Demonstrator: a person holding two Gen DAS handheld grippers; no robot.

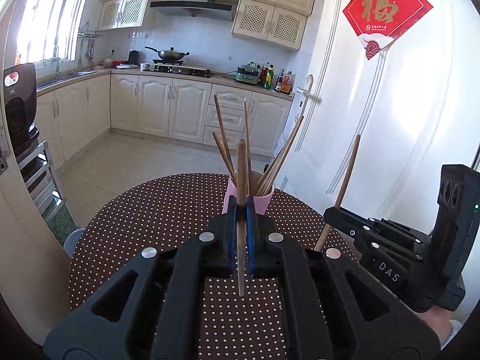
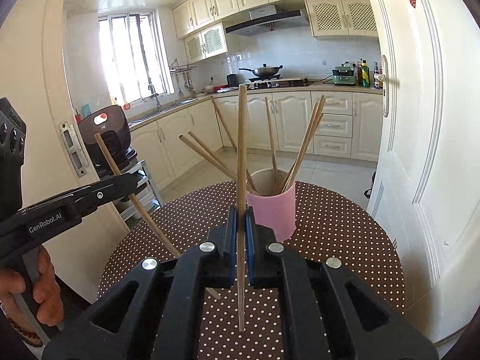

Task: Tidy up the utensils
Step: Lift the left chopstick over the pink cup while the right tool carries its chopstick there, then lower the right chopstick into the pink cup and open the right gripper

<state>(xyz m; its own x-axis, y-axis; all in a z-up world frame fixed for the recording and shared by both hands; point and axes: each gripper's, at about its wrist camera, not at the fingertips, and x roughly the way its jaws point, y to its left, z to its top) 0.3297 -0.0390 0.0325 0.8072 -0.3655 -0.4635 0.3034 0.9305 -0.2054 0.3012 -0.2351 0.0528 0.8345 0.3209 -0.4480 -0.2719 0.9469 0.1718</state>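
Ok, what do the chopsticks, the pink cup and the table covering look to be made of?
Chopsticks: likely wood or bamboo, matte tan with faint grain. Pink cup: smooth and matte, pale inside; plastic or ceramic, can't tell which. Table covering: brown with white dots, lying flat; probably cloth or vinyl.

bright daylight pours from the window (image 2: 132, 57) at ten o'clock, blown out; glare washes the door (image 1: 405, 114); fisheye bends edges, corners dark.

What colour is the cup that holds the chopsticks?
The cup is pink outside; it shows best in the right wrist view.
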